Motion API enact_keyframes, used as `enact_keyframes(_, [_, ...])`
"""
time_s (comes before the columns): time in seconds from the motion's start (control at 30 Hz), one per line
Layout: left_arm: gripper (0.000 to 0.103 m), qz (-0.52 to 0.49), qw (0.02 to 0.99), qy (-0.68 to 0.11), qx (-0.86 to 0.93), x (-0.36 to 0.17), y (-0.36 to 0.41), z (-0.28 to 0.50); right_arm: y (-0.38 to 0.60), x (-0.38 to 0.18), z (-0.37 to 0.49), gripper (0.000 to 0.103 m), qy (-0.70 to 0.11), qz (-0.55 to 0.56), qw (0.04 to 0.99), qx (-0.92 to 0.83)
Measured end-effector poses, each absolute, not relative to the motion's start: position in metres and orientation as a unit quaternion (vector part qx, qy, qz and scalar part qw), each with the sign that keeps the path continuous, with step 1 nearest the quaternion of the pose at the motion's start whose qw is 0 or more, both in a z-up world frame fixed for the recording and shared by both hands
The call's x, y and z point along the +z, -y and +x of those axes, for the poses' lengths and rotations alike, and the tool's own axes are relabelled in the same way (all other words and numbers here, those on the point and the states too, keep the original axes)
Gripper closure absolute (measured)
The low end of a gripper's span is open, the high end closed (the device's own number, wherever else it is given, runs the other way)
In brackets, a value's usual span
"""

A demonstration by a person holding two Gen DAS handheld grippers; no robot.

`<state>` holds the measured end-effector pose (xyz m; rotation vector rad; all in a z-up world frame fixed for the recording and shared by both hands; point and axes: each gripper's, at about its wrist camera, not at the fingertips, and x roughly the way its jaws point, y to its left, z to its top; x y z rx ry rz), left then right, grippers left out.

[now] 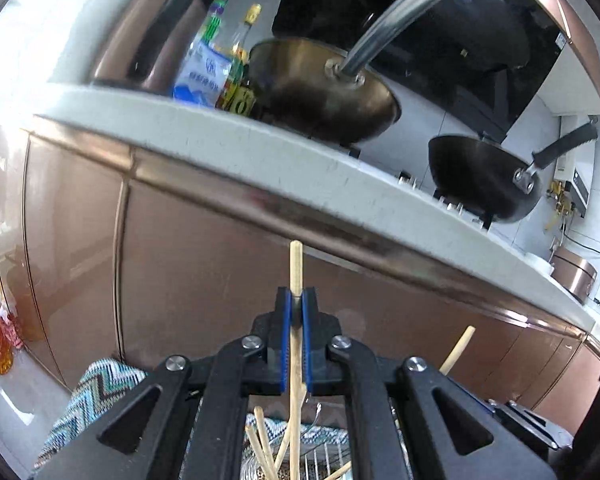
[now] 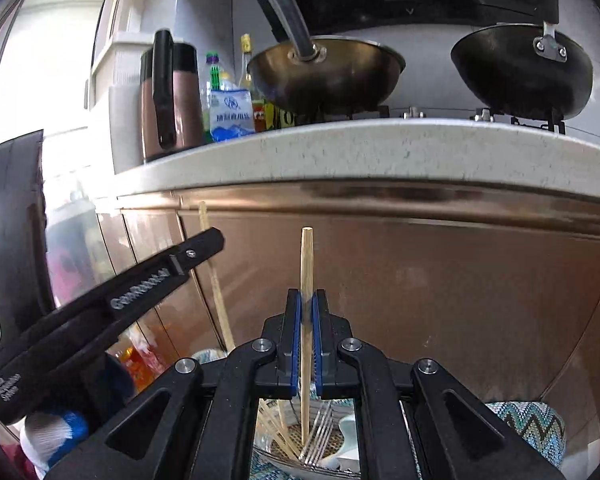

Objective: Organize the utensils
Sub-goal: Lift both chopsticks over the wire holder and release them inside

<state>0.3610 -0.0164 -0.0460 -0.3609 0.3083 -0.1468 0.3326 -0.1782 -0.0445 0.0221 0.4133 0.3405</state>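
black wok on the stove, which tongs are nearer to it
Right. The right tongs sit below the black wok, slightly left; the left tongs are farther left.

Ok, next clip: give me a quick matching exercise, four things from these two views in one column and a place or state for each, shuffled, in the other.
Things:
1. left claw
2. black wok
3. forks
4. kettle

Places or states:
A. down in the rack below the claws
B. on the stove's right side
C. shut on a chopstick
D. at the counter's left end

Pairs: 1-C, 2-B, 3-A, 4-D
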Motion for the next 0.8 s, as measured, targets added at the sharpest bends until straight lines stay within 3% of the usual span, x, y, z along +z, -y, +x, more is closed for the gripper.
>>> enact_keyframes(0.13, [0.096, -0.173, 0.970, -0.156, -0.073, -0.050, 0.014, 0.358, 0.185, -0.048, 0.327, 0.090, -0.202, 0.020, 0.966, 0.159])
enact_keyframes(0.2, [0.089, -0.166, 0.971, -0.154, -0.074, -0.044, 0.012, 0.353, 0.186, -0.042, 0.323, 0.085, -0.198, 0.024, 0.968, 0.154])
enact_keyframes(0.3, [0.082, -0.154, 0.976, -0.140, -0.070, -0.029, 0.006, 0.337, 0.189, -0.031, 0.308, 0.084, -0.189, 0.025, 0.970, 0.149])
enact_keyframes(0.8, [0.079, -0.100, 0.991, -0.085, -0.036, 0.081, -0.052, 0.195, 0.193, 0.070, 0.180, 0.084, -0.129, 0.021, 0.983, 0.129])
